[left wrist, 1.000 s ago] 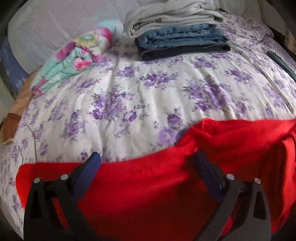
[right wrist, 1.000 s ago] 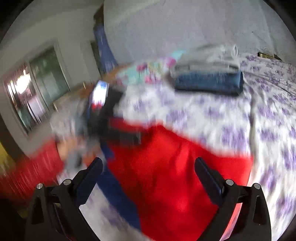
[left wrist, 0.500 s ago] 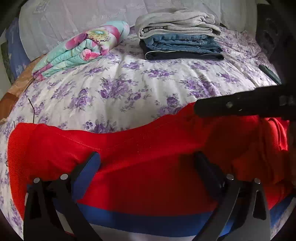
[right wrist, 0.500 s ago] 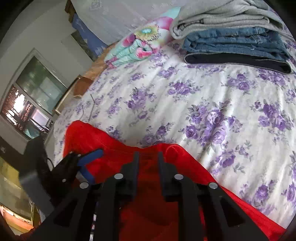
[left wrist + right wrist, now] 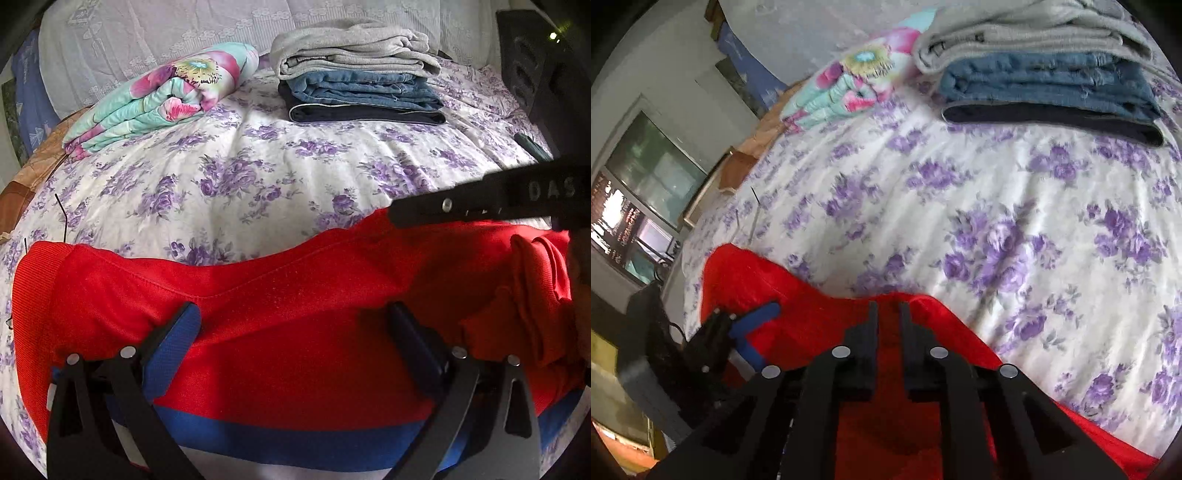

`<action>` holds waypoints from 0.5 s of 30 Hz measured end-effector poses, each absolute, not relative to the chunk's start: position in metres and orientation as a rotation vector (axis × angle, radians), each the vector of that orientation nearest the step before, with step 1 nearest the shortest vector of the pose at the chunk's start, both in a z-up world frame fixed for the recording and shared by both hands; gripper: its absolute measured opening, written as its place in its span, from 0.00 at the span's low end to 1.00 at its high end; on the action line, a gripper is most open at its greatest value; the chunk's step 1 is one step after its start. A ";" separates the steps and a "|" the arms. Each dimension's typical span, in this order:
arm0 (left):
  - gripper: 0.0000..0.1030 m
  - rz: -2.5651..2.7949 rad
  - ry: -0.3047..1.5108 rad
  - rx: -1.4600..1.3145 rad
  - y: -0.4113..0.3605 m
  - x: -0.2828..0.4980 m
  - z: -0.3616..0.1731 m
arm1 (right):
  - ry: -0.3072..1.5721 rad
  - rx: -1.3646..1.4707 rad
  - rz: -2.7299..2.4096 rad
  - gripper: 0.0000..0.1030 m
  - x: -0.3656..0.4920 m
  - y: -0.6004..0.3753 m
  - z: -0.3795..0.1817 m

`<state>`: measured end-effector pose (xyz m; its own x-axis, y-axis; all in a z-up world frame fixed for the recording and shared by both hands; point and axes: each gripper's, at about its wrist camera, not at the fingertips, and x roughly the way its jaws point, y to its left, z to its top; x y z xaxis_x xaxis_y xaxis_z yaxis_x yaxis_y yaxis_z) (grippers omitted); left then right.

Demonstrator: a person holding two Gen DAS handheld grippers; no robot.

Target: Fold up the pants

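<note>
Red pants (image 5: pixel 295 288) with a blue and white side stripe lie across the near part of the flowered bed sheet (image 5: pixel 258 173). My left gripper (image 5: pixel 291 317) stands open, its wide-set fingers resting on the red cloth. Seen from the right wrist, the left gripper (image 5: pixel 753 332) sits at the pants' left end with its blue pads showing. My right gripper (image 5: pixel 886 314) is closing, its jaws nearly together with the far edge of the pants (image 5: pixel 812 314) pinched between them. From the left wrist, the right gripper (image 5: pixel 399 214) reaches in from the right at that edge.
A stack of folded clothes (image 5: pixel 362 85), grey over denim over dark, sits at the back of the bed. A rolled flowered quilt (image 5: pixel 166 99) lies to its left. A dark flat object (image 5: pixel 532 147) rests near the right edge. A glass door (image 5: pixel 653 173) stands beyond the bed's left side.
My right gripper swung in over the bed, came down and closed from wide open onto the pants' far edge. The left gripper drew back a little, showing the blue stripe.
</note>
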<state>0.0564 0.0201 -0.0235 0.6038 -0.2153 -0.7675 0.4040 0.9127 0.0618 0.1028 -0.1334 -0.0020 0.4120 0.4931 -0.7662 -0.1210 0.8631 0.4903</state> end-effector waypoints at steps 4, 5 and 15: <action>0.96 -0.362 0.851 0.241 0.020 0.056 -0.024 | 1.123 0.414 0.435 0.33 0.105 -0.132 -0.011; 0.96 -0.362 0.851 0.240 0.020 0.057 -0.024 | 1.123 0.409 0.445 0.33 0.106 -0.131 -0.011; 0.96 -0.365 0.849 0.229 0.021 0.057 -0.022 | 0.982 0.277 0.413 0.11 0.108 -0.120 0.017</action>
<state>0.0566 0.0215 -0.0223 0.6045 -0.2225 -0.7649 0.4023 0.9140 0.0521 0.1077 -0.1205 0.0169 0.4874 0.4572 -0.7439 -0.2112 0.8884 0.4076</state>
